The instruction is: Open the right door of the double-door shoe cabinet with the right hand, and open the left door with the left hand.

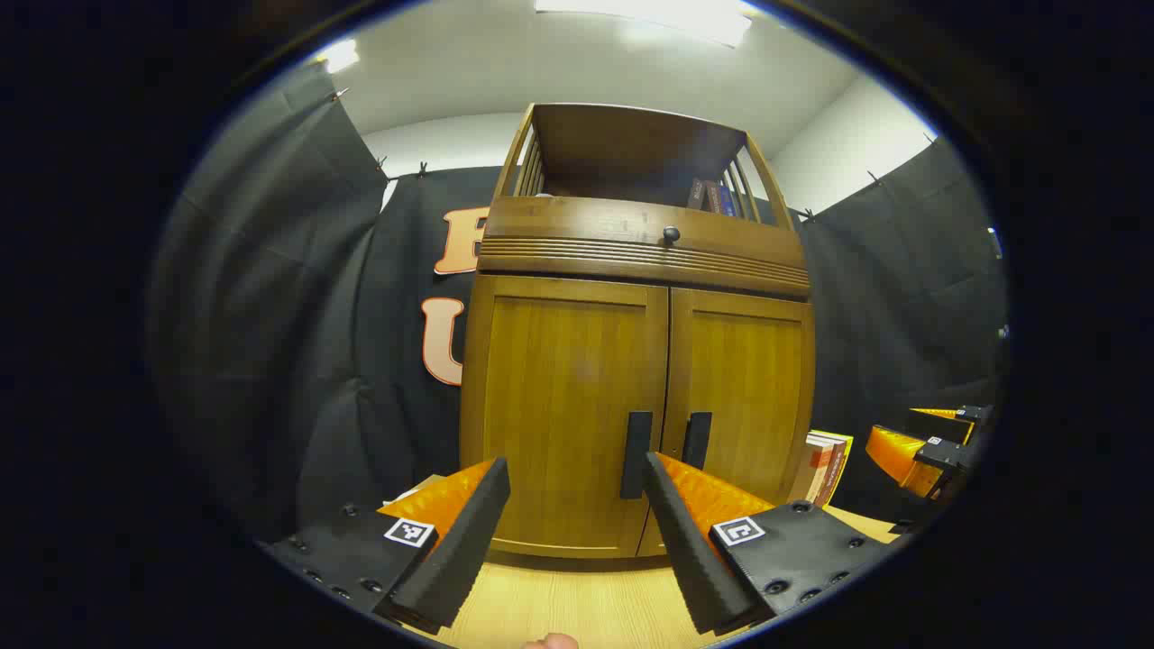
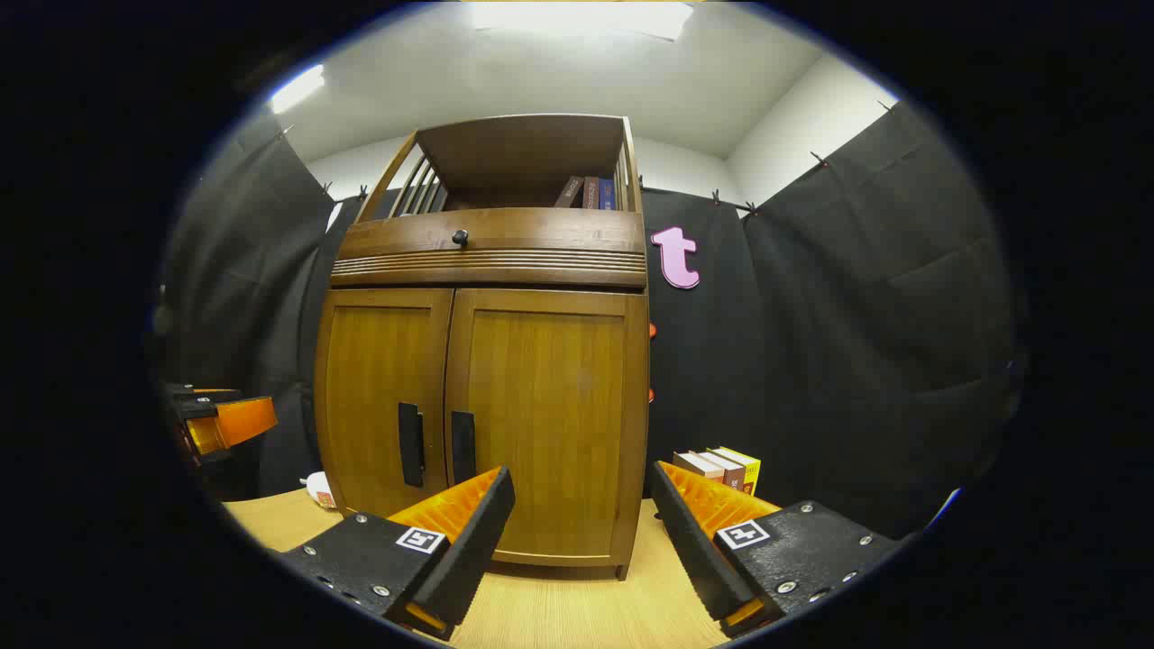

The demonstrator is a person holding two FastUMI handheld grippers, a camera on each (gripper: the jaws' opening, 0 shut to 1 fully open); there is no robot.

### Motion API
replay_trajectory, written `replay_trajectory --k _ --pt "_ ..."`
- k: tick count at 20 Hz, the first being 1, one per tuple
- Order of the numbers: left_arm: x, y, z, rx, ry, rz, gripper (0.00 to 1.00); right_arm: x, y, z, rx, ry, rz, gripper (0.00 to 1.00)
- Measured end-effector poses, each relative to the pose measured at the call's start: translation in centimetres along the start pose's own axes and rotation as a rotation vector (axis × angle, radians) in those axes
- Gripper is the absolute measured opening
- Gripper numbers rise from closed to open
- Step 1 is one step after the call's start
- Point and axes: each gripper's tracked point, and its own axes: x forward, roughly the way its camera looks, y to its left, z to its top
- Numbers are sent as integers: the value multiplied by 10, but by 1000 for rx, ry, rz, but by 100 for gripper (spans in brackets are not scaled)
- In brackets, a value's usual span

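The shoe cabinet (image 1: 636, 361) is standing on the wooden counter (image 1: 577, 604) with both doors sitting closed, the left door (image 1: 563, 406) and right door (image 1: 744, 397) meeting at two dark vertical handles (image 1: 636, 455). The left tongs (image 1: 577, 491) are hanging wide apart in front of the left door, gripping nothing. In the right gripper view, the right tongs (image 2: 581, 500) are likewise gaping, empty, before the right door (image 2: 541, 424). Books (image 2: 721, 469) are standing beside the cabinet, and more are sitting on its top shelf (image 2: 590, 192).
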Motion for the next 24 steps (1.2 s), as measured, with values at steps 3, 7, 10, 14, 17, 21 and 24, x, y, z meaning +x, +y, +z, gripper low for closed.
replay_trajectory --k 3,7,10,14,17,21,24 --pt "1 4 2 17 -8 7 96 0 1 0 5 -2 -6 94" --pt "2 4 2 29 -8 -5 94 0 5 -1 2 7 -5 94" --pt "3 6 1 32 -4 -7 94 0 9 -4 4 16 -2 94" --pt "6 7 0 32 -2 -7 94 3 13 -8 1 33 3 94" --pt "8 9 -1 32 -5 -5 94 4 15 -7 3 32 4 97" --pt "11 11 -1 29 -4 0 94 8 17 -5 -4 33 7 97" --pt "12 13 -2 30 -5 2 94 8 18 -5 -13 37 8 94"
